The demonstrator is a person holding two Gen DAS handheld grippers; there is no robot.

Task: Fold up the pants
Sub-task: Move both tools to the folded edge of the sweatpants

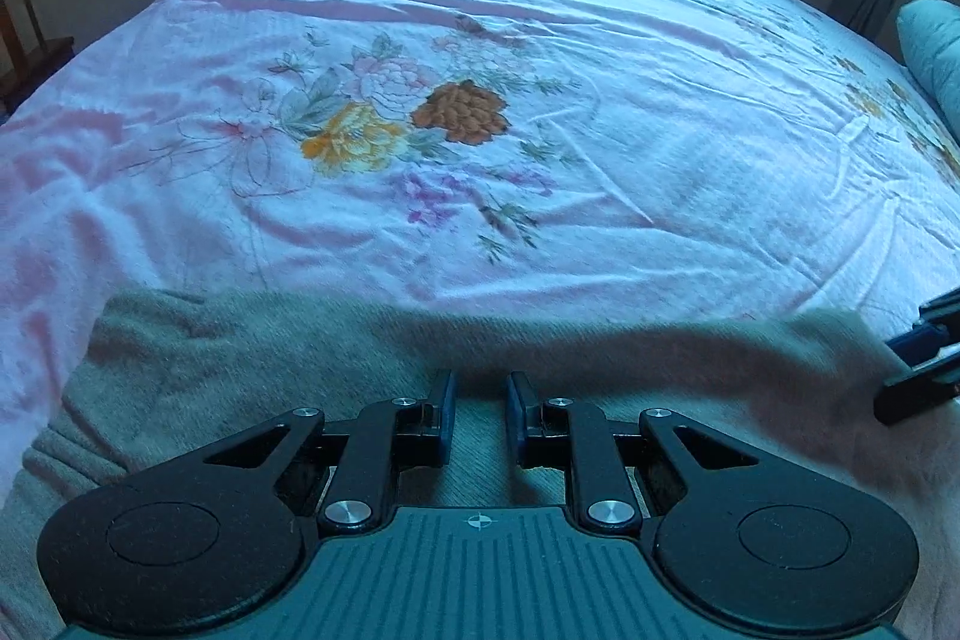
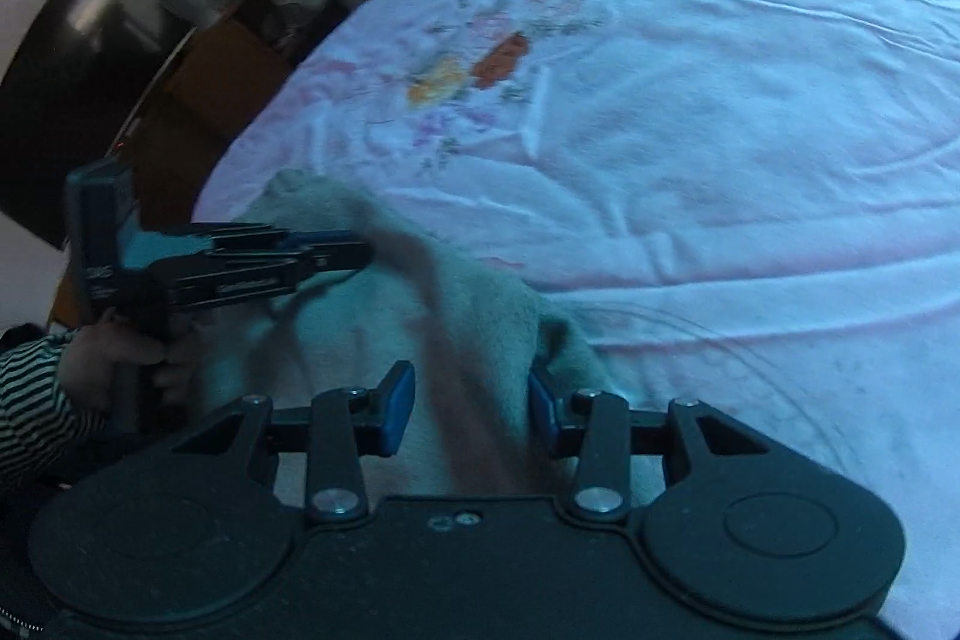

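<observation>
Down at the near edge of the bed, the pants, a grey-green knit, lie spread across the pink floral sheet, reaching from the near left to the near right of the left wrist view. The left tongs stand a little apart, with cloth lying flat in the gap below them; whether they pinch any of it cannot be told. In the right wrist view the right tongs stand wider, with a raised fold of the pants running up between the two blue pads, neither pad clearly pressing on it. The left tongs show there from the side at the left, their tips at the cloth, held by a hand with a striped sleeve. Far left of the bed stand dark wooden furniture and a chair.
</observation>
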